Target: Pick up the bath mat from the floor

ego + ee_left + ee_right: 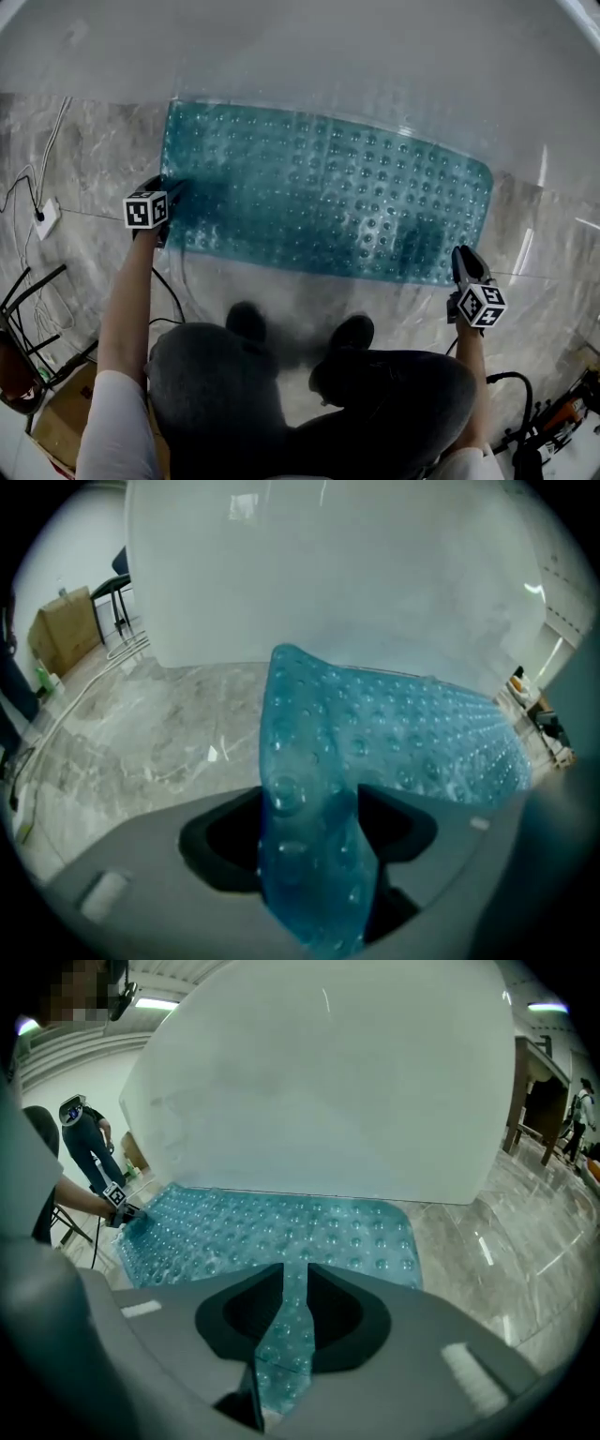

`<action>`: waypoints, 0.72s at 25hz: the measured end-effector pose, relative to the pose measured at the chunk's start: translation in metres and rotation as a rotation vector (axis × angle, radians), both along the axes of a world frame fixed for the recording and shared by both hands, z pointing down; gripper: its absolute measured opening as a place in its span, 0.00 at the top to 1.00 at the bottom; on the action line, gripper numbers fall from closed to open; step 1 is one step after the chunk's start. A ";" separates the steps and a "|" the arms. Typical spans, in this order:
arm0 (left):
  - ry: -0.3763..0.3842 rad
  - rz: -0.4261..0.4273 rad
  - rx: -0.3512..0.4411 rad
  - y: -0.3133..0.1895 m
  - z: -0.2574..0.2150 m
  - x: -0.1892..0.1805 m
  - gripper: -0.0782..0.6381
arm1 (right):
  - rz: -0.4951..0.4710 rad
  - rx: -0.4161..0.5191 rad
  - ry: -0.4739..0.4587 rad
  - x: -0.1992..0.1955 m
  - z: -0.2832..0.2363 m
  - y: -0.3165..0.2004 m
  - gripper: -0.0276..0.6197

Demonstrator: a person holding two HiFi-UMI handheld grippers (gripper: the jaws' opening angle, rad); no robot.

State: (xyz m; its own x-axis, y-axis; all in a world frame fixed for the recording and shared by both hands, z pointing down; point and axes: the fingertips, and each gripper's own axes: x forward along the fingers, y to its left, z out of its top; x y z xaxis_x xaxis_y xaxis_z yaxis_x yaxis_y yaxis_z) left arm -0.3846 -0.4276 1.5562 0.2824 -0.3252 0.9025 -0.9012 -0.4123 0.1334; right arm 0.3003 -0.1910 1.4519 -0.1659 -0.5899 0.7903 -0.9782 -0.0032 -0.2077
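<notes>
The teal, bubble-textured bath mat [328, 202] lies spread on the marble floor against a white tub. My left gripper [173, 187] is at the mat's left near corner. In the left gripper view a raised fold of the mat [394, 733] runs between the jaws of the left gripper [314, 827], which stand wide apart, so it is open. My right gripper [462, 255] is at the right near corner. In the right gripper view the right gripper [292, 1321] is shut on a thin strip of the mat [281, 1227]. The left gripper [117, 1199] shows far off at that view's left.
The white tub wall [328, 56] rises just behind the mat. A power strip [45, 217] with cables lies on the floor at the left, and a cardboard box [61, 412] sits near the bottom left. The person's shoes [246, 321] stand just in front of the mat.
</notes>
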 end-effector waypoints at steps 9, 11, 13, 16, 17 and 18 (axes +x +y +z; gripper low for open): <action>0.007 0.050 0.040 0.014 -0.014 0.031 0.80 | 0.024 -0.053 0.081 0.073 0.054 0.004 0.75; -0.006 0.079 0.058 0.016 -0.020 0.037 0.83 | 0.027 -0.082 0.099 0.092 0.069 0.005 0.69; 0.020 0.092 0.059 0.020 -0.029 0.043 0.84 | 0.030 -0.115 0.108 0.110 0.085 0.006 0.63; 0.097 0.109 0.055 0.027 -0.045 0.057 0.85 | 0.040 -0.166 0.104 0.129 0.106 0.005 0.51; 0.115 0.115 0.056 0.029 -0.050 0.062 0.85 | 0.048 -0.183 0.092 0.132 0.113 0.004 0.45; 0.128 0.122 0.060 0.031 -0.054 0.066 0.85 | 0.058 -0.200 0.074 0.134 0.119 0.003 0.39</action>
State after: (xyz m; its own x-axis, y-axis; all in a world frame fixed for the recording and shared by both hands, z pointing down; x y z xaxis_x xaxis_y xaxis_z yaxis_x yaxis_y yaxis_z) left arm -0.3187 -0.3961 1.5025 0.4339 -0.3335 0.8370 -0.8214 -0.5281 0.2154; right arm 0.4346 -0.1882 1.5713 -0.0734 -0.4266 0.9014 -0.9877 -0.0938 -0.1249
